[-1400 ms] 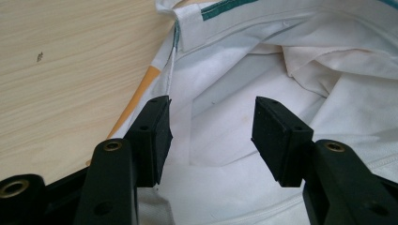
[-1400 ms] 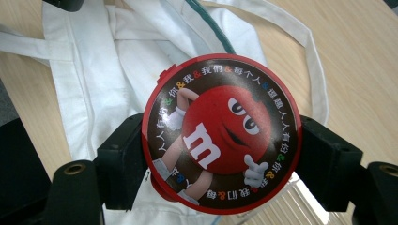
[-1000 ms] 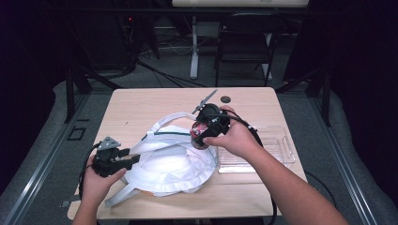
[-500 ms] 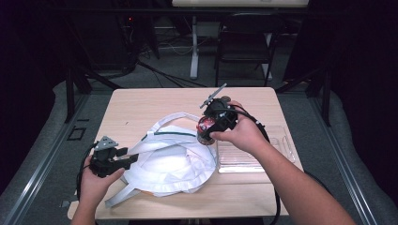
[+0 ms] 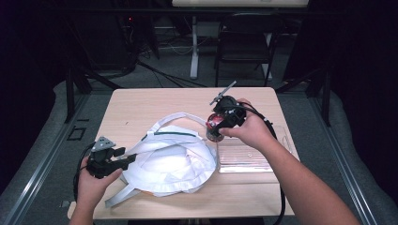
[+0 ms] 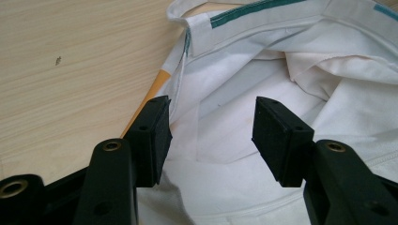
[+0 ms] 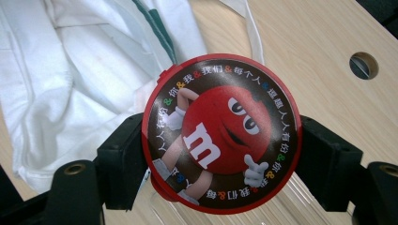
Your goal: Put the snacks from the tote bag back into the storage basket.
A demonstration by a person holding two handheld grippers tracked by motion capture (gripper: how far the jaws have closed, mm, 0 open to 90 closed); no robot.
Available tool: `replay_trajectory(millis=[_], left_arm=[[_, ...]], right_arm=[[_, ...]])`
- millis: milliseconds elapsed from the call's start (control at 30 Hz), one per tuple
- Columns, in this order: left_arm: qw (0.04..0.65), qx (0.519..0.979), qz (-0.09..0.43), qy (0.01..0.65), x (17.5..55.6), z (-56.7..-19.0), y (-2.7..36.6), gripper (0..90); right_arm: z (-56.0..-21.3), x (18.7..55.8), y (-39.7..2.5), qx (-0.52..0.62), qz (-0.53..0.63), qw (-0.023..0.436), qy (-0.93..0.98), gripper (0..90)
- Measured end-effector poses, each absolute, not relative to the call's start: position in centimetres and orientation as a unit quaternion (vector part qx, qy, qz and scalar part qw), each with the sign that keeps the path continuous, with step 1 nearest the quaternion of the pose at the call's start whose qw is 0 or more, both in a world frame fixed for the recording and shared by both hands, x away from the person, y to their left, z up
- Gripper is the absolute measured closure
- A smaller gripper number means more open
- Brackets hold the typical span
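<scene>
**Candy tub lifted, bag not yet loaded**

High view: the right gripper (image 5: 219, 125) holds the candy tub (image 5: 214, 127) above the table (image 5: 141, 101), beside the white bag (image 5: 171, 159); packing seems left to do

Left gripper view: jaws apart at the bag's open rim

Right gripper view: jaws clamped on the tub's round red cartoon lid (image 7: 220, 133)

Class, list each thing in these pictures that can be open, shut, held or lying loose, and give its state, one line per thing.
Left gripper: open, jaws at the bag's opening.
Right gripper: shut on the candy tub.
Candy tub: lid on, held above the table.
White bag: lying on the table, mouth open.
Clear tray: flat on the table.
</scene>
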State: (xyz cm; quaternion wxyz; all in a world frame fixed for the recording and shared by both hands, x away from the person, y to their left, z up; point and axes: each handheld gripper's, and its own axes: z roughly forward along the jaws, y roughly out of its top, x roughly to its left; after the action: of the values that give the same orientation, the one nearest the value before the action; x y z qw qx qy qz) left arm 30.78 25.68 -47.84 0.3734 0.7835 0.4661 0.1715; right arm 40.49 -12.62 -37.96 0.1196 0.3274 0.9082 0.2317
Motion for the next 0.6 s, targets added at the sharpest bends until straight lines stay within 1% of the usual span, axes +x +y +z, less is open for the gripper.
replay_trajectory(millis=[600], left_arm=[[0.374, 0.784, 0.177, 0.462, 30.6, -47.5, 25.5, 47.2]], right_arm=[[-38.6, 41.3, -15.4, 0.336, 0.208, 0.131, 0.909, 25.4]])
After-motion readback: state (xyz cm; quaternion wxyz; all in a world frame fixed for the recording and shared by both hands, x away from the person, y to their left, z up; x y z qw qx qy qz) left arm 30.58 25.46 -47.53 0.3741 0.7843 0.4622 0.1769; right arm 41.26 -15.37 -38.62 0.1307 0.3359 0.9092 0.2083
